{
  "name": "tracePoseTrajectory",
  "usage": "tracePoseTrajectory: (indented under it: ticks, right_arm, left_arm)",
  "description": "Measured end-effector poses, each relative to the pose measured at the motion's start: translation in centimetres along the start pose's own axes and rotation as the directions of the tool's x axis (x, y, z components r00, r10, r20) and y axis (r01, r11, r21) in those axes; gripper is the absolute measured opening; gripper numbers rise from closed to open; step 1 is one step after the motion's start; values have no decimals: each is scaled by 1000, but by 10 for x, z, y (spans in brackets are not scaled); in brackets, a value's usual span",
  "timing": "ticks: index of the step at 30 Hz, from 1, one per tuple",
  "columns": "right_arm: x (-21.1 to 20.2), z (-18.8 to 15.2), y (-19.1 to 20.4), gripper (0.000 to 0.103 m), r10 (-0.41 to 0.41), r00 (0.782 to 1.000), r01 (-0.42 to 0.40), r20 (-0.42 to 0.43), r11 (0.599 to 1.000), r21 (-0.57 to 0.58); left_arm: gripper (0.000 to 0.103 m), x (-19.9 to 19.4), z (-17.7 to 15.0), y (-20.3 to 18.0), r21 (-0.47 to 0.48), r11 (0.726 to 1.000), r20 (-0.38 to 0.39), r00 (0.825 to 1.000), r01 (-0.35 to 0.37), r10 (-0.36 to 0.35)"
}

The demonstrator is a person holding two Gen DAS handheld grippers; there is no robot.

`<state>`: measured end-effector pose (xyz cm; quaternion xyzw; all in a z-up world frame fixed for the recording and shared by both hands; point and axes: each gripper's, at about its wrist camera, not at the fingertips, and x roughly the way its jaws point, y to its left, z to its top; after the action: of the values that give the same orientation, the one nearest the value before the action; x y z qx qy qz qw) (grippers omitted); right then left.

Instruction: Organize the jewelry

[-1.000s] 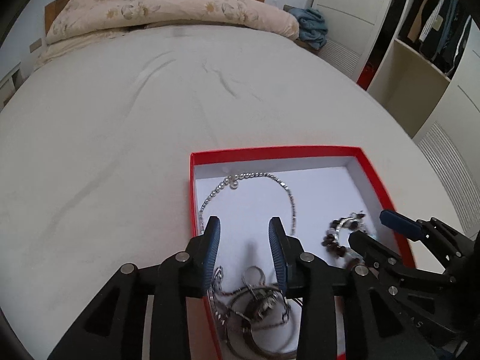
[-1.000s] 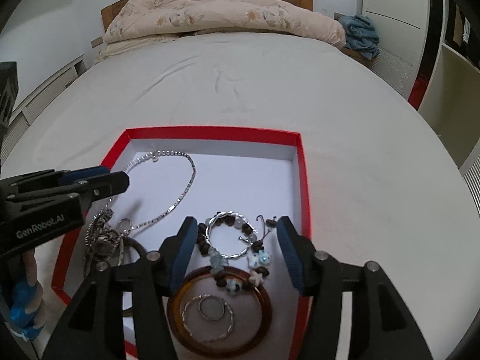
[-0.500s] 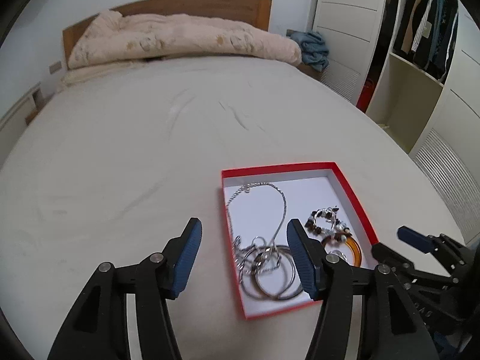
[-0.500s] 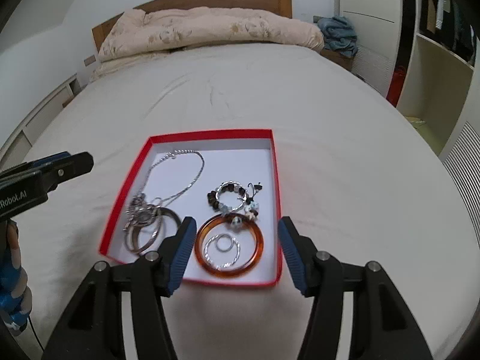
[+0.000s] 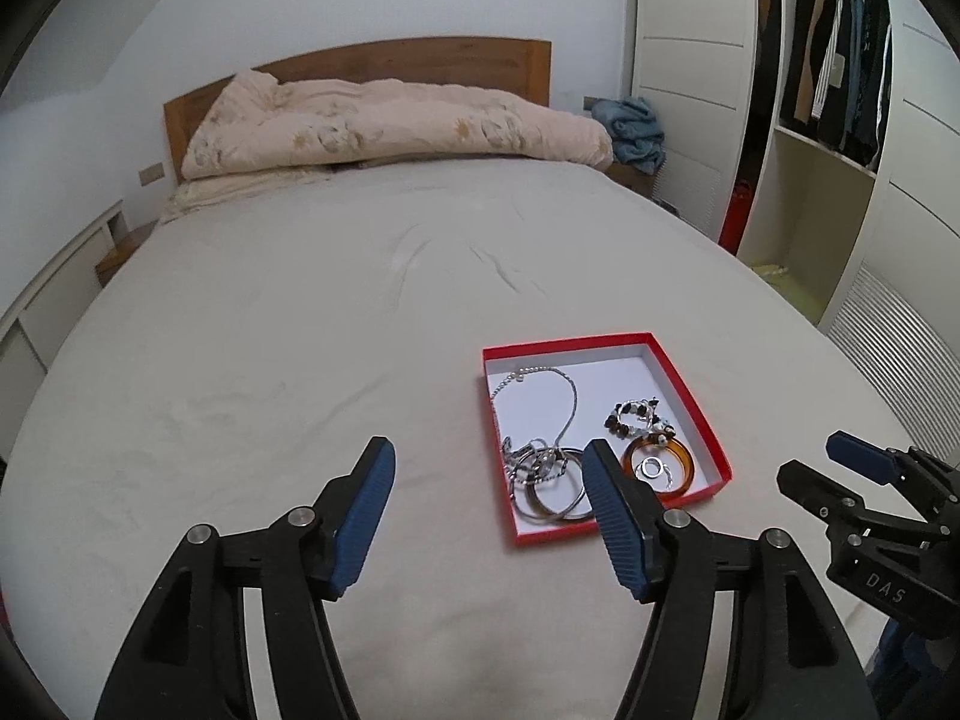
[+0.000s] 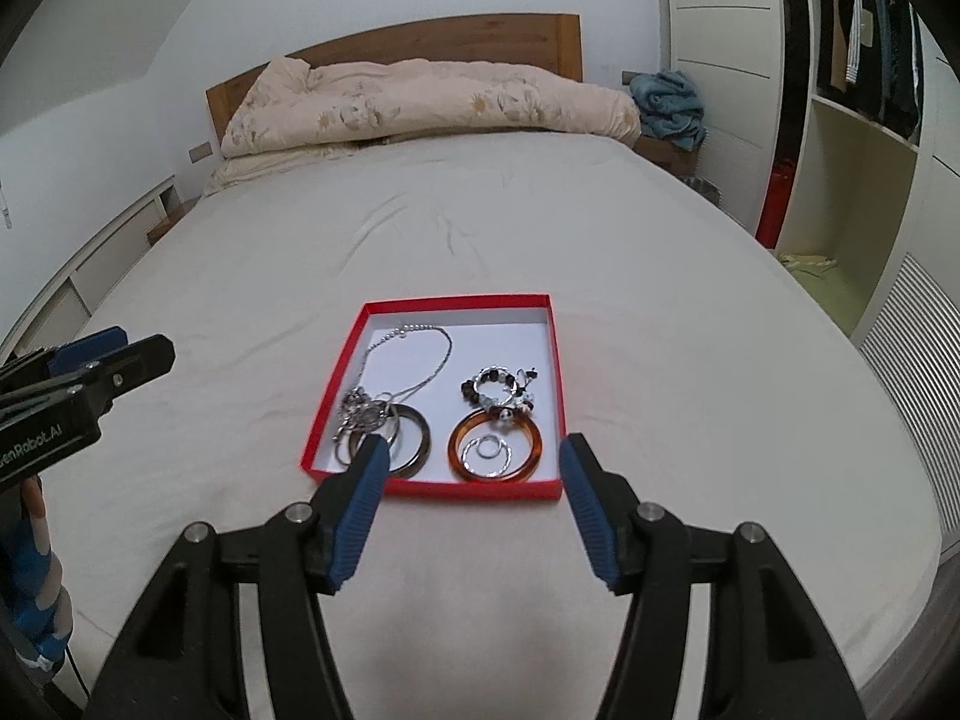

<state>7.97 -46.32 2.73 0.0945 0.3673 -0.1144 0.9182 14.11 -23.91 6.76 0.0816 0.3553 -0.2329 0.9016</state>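
Note:
A shallow red box [image 6: 543, 395] with a white floor lies on the bed and also shows in the left wrist view [image 5: 696, 414]. In it lie a silver chain necklace [image 6: 429, 363], dark metal bangles [image 6: 414, 441], a beaded bracelet [image 6: 498, 393], an amber bangle [image 6: 497, 450] and a small silver ring [image 6: 487, 449]. My left gripper [image 5: 489, 510] is open and empty, held above the sheet left of and nearer than the box. My right gripper [image 6: 471, 507] is open and empty, above the box's near edge.
The bed sheet [image 6: 480, 240] spreads wide around the box. A folded quilt [image 6: 420, 102] lies at the wooden headboard [image 6: 420, 42]. A wardrobe with open shelves [image 6: 870, 138] stands to the right. A blue cloth [image 6: 669, 102] sits by the bed's far right corner.
Both grippers have pulled back and up from the box, which now looks smaller and farther. Both jaws have opened wider. The jewelry in the box has not moved.

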Motion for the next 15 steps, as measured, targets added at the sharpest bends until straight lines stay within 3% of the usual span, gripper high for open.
tracePoseTrajectory:
  ticks: [10,15]
  right_arm:
    - [-55,-20,18,66,4,999,-4,32,1000,5]
    - [-78,-30,39,74,15,999,-15,48,1000,-15]
  left_arm:
    - [82,-74,-25,16,-18,999,67,997,-48,49]
    - [84,-107,-41,32,-56,995,102,991,-79,84]
